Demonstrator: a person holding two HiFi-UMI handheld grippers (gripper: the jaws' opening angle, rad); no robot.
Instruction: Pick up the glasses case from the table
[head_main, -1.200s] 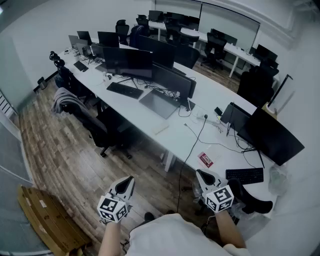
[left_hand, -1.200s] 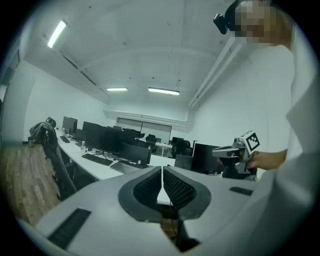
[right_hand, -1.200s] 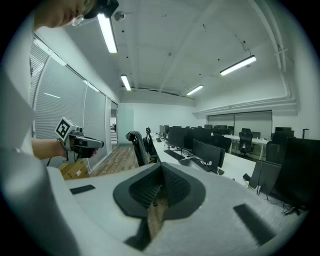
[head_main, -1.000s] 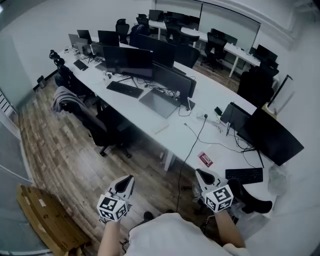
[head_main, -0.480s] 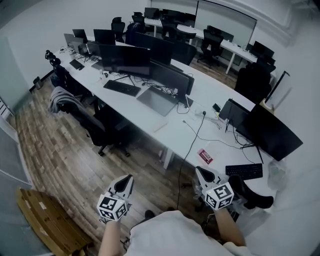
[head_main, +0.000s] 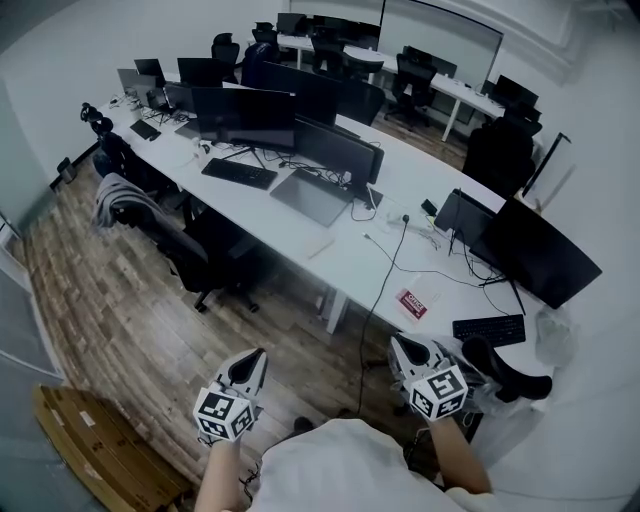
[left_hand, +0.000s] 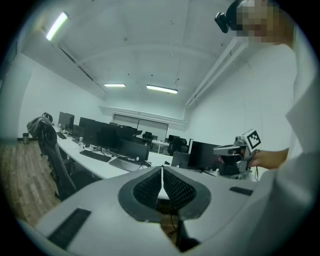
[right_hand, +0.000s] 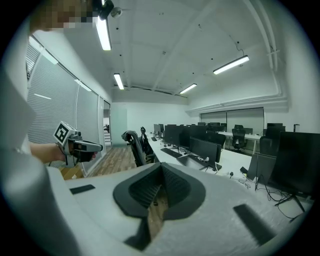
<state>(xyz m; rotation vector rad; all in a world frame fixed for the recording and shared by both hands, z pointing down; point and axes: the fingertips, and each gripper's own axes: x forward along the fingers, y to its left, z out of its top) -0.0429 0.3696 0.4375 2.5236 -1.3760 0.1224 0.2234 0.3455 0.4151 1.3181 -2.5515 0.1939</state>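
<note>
The long white table runs from the far left to the near right in the head view. I cannot make out a glasses case on it for sure. A small red flat thing with white print lies near its front edge, and a pale flat strip lies further left. My left gripper hangs over the wood floor, shut and empty, well short of the table. My right gripper is just in front of the table's near end, also shut and empty. The pads meet in the left gripper view and in the right gripper view.
Monitors, keyboards, a laptop and cables crowd the table. Office chairs, one with a jacket, stand along its near side. A black keyboard and a dark monitor sit at the right end. A cardboard box lies at lower left.
The table and room have slid a little upward and left in the head view. Both grippers keep their places in the picture and stay shut.
</note>
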